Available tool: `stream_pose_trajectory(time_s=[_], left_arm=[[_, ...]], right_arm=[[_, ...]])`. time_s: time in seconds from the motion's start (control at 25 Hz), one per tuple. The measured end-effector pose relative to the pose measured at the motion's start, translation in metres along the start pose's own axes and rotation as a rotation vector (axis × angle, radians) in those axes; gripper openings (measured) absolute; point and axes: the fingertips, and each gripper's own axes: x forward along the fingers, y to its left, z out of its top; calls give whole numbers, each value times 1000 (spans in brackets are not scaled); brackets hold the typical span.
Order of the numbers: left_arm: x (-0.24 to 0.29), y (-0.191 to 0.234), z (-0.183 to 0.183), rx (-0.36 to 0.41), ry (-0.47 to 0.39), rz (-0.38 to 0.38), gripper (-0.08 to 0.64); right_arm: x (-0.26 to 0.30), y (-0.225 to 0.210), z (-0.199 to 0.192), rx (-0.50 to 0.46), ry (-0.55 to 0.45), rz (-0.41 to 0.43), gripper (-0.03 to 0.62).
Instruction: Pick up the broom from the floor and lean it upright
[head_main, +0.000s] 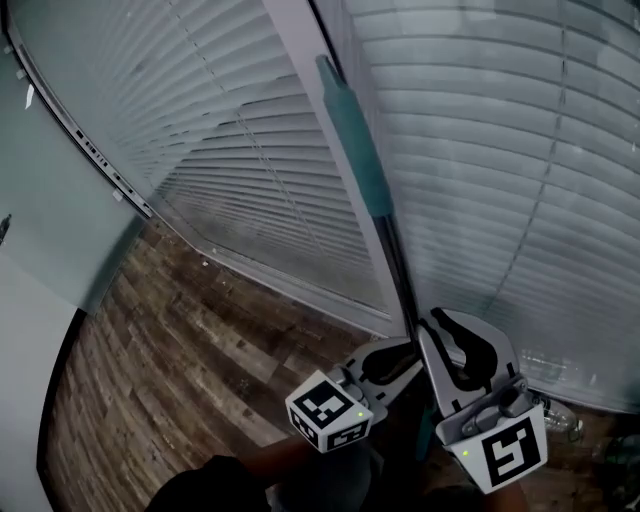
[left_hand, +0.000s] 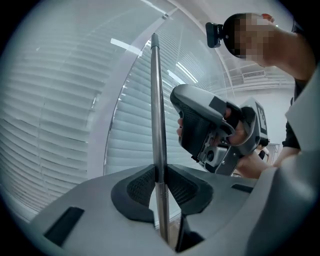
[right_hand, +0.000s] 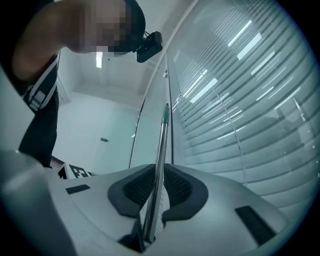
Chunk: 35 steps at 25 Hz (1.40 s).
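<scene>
- Closest to me, low in the head view, the two tools sit side by side: left gripper near left, right gripper just beside it on the right.
- Seen in the left gripper view, my left jaws are clamped on the bare metal shaft of the broom.
- Over in the right gripper view, the right jaws pinch that same shaft, which runs up between the pads.
- From both grips the broom stands nearly upright. Its teal grip rises at the far end, in front of the corner post between the two sets of blinds.
- Whether the tip touches the post I cannot tell, and the brush end is out of view below, over the wooden floor.
- My read is that the lift is done and the leaning step is in hand.
- Next I'd ease the top against the post rather than the slats, settle the brush end, then let go one gripper at a time.
</scene>
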Motion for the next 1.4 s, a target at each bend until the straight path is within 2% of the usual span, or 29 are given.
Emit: stream_pose_trajectory(time_s=[0.16,0.28,0.4,0.48,0.72,0.84,1.04,1.2,1.4], left_arm=[[-2,4,-1,22,75,20,89],[0,4,3,22,124,29,89],[0,5,9,-2,151,37,89],[2,6,4,-15,157,42,89],[-16,5,-11,-28,241,72,89],[-24,15,-6,-32,221,95,87],[-28,17,-7,-34,199,84,89],[-32,20,-9,-67,185,74,89],[-35,20,-11,-62,144,63,89]], right_arm=[[7,-2,3,31,14,-24,93],[18,-7,-4,73,120,-14,161],[31,-9,-9,94,192,-15,152],[32,-7,-16,143,196,-6,89],[28,5,-27,275,217,30,89],[39,9,-25,302,213,62,89],[42,12,-27,298,209,77,89],[46,16,-31,304,214,106,89],[46,20,-32,310,192,119,89]])
